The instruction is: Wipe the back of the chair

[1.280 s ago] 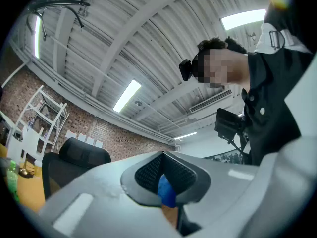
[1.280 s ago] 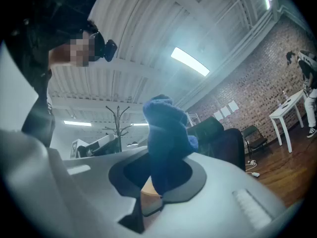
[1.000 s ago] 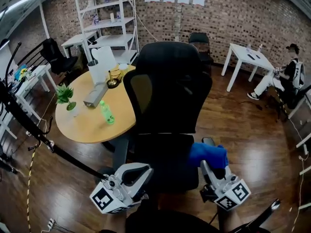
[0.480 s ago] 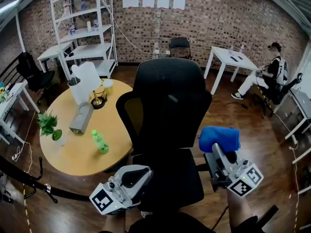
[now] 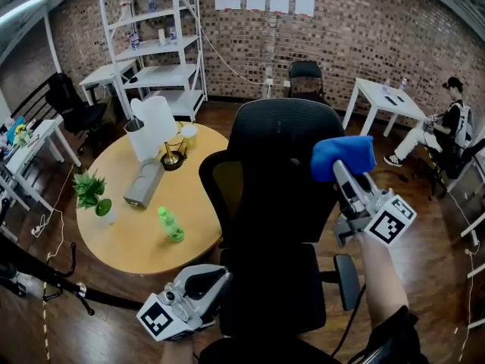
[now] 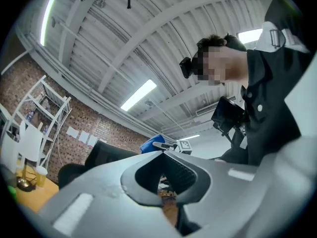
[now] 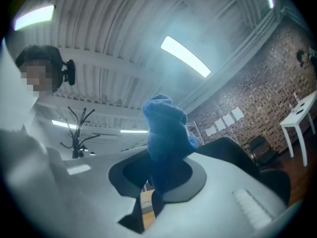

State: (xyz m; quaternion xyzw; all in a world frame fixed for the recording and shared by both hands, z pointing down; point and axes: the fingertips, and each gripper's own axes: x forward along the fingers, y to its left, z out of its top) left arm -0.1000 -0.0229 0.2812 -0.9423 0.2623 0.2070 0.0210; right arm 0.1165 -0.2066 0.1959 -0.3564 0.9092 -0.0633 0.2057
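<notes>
Head view showed the right tool (image 5: 339, 170) clamped on a bunched blue cloth (image 5: 342, 156) at the upper right edge of the black office chair's upright backrest (image 5: 276, 169), nearer it than the low, closed, empty left tool (image 5: 212, 277).

Table: round tan wooden table (image 5: 136, 237)
On it: green plastic bottle (image 5: 171, 224), small green potted plant (image 5: 92, 192)
Behind: white metal shelving (image 5: 155, 45)

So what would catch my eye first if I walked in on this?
Probably the big black office chair in the middle of the room. Next is the bright blue cloth, clamped in the right tool and held up near the upper right edge of the chair's back. To the left stands a round wooden table with a green bottle on it.
</notes>
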